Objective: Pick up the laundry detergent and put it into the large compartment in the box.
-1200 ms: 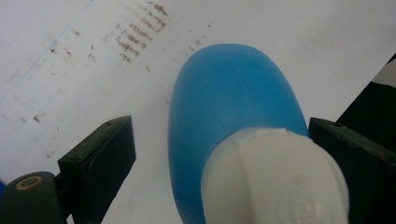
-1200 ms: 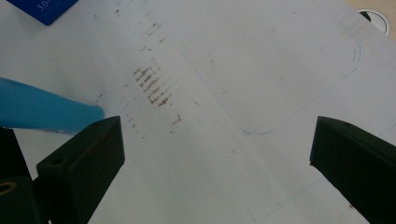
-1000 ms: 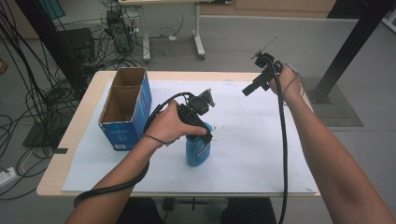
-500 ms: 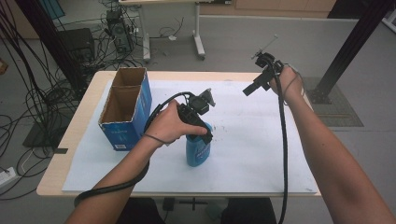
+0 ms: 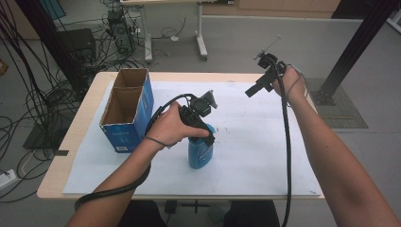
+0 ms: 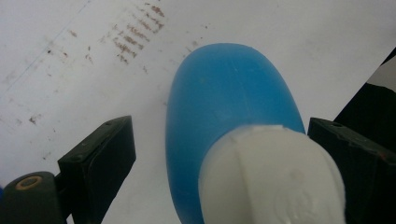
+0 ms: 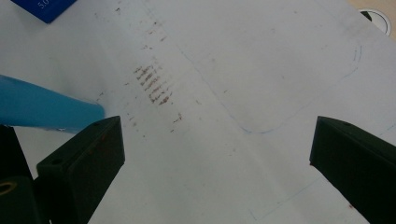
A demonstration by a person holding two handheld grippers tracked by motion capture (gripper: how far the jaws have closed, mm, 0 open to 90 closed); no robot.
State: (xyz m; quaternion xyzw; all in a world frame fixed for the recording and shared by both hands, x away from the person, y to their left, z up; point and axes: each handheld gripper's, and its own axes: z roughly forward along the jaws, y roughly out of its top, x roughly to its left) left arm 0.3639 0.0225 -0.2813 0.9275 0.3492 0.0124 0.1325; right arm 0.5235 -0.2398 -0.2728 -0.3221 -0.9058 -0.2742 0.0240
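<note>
Two tools are up, but only the left tool matters for this step: its jaws stand spread on either side of the blue bottle's white cap, not yet clamped. The bottle stands upright on the paper-covered worktop, directly beneath that tool. We should centre the cap between the jaws, since it sits nearer one of them, then close evenly. The right tool hangs released, well away across the worktop.
</note>
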